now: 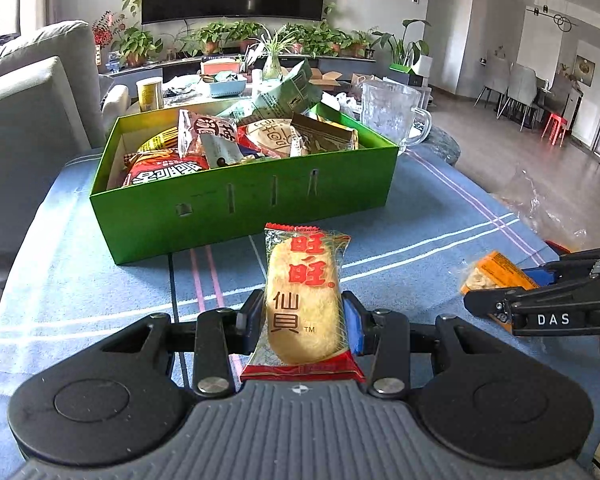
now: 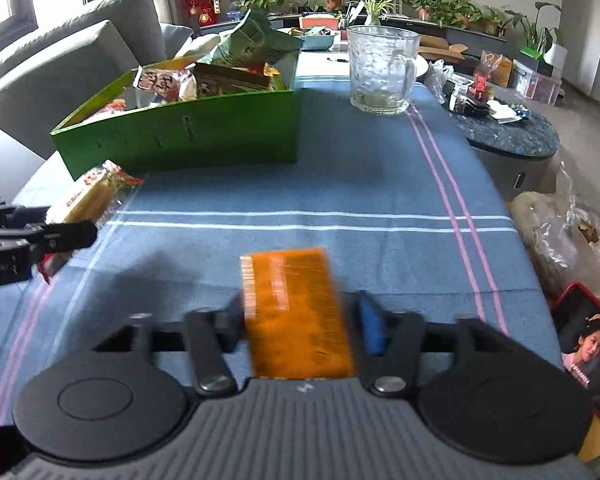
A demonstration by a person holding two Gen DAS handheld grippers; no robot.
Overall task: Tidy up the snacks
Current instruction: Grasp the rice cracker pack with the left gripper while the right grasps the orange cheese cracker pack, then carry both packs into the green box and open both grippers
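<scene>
Snacks are mostly home already: the green box (image 1: 244,208) on the blue tablecloth (image 1: 440,216) is heaped with packets. Your left gripper (image 1: 304,320) is clamped on a rice cracker packet (image 1: 304,296), held up just short of the box, so that one looks next to go in. Your right gripper (image 2: 304,320) stands wide around the orange packet (image 2: 296,312) on the cloth, pads not yet pressing. Two left, I'd say.

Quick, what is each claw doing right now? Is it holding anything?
Left claw: closed on the rice cracker packet.
Right claw: open, straddling the orange packet without a clear grip.
</scene>
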